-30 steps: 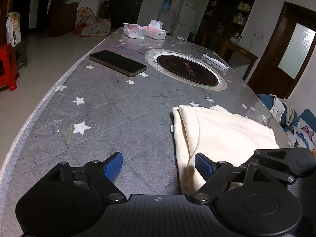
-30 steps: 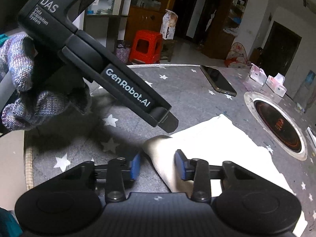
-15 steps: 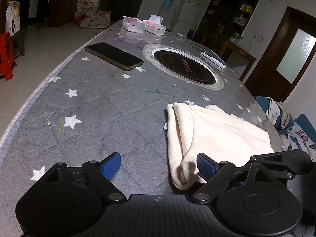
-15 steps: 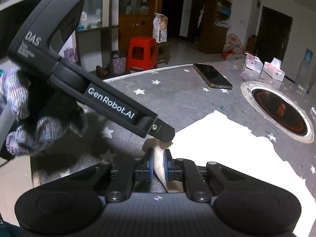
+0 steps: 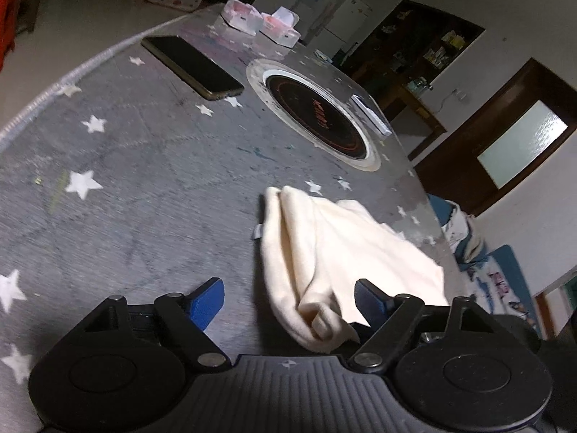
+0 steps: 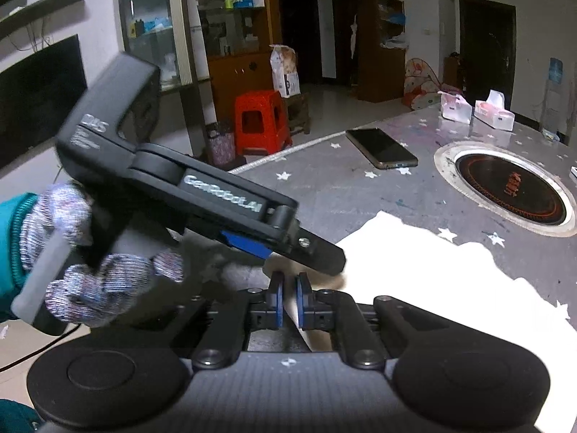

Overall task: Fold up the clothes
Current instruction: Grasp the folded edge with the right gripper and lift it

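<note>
The cream garment [image 5: 346,249] lay on the star-patterned table [image 5: 144,187], near the person and just short of the round inset burner [image 5: 317,115], already doubled over at least once but rumpled at its near corner. The right gripper [image 6: 288,299] was pinched shut on that corner. The left gripper [image 5: 288,299] was closing, its jaws wide around the bunched cloth without pressing it. More folds seemingly remained.

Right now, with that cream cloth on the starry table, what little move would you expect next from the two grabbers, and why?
Probably the left gripper closes on the bunched near end of the cream cloth. Its jaws are closing, the cloth lies between them, not yet pressed. The right gripper is already shut on the cloth's corner, so a second grip would let both lift and fold it.
</note>
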Available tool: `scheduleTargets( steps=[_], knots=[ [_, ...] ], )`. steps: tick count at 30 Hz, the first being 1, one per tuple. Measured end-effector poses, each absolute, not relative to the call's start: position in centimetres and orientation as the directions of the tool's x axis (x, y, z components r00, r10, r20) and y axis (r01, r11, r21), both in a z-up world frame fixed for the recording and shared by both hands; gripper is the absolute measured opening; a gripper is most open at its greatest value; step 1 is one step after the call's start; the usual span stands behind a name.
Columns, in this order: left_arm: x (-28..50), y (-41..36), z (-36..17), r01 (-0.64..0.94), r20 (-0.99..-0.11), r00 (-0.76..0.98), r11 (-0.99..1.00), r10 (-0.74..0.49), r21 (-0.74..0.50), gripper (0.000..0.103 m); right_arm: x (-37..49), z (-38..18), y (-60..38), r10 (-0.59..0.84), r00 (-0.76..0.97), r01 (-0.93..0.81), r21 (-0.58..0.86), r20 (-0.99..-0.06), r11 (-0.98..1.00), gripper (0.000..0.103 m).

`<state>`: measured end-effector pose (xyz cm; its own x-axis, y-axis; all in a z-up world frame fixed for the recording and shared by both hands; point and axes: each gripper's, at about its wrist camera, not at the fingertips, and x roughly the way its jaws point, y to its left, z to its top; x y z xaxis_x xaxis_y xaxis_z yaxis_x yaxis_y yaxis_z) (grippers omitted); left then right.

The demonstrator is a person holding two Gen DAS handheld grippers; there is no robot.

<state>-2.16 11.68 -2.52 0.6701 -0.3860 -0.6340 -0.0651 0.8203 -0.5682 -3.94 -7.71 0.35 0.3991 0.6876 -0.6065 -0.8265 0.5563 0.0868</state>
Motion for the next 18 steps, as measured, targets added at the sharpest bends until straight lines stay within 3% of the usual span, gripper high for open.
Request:
scheduleTargets(
  steps=[9, 11, 18],
  knots=[
    [-1.3, 11.8, -3.6, -0.099, -0.581, 0.643, 0.698, -0.499, -0.709, 0.075, -5.2, 1.7, -8.8, 0.734, 0.373, -0.843, 0.123, -0.567, 0.523, 0.006],
    [-1.2, 11.9, -3.9, -0.102, -0.573, 0.638, 0.681, -0.515, -0.725, 0.069, -5.7, 2.0, -9.0, 0.745, 0.361, -0.852, 0.125, -0.561, 0.508, 0.006],
    [-1.1, 12.3, -5.3, -0.137, -0.569, 0.623, 0.642, -0.536, -0.754, 0.026, -7.3, 2.1, -9.0, 0.764, 0.325, -0.871, 0.137, -0.558, 0.471, 0.006]
  ],
)
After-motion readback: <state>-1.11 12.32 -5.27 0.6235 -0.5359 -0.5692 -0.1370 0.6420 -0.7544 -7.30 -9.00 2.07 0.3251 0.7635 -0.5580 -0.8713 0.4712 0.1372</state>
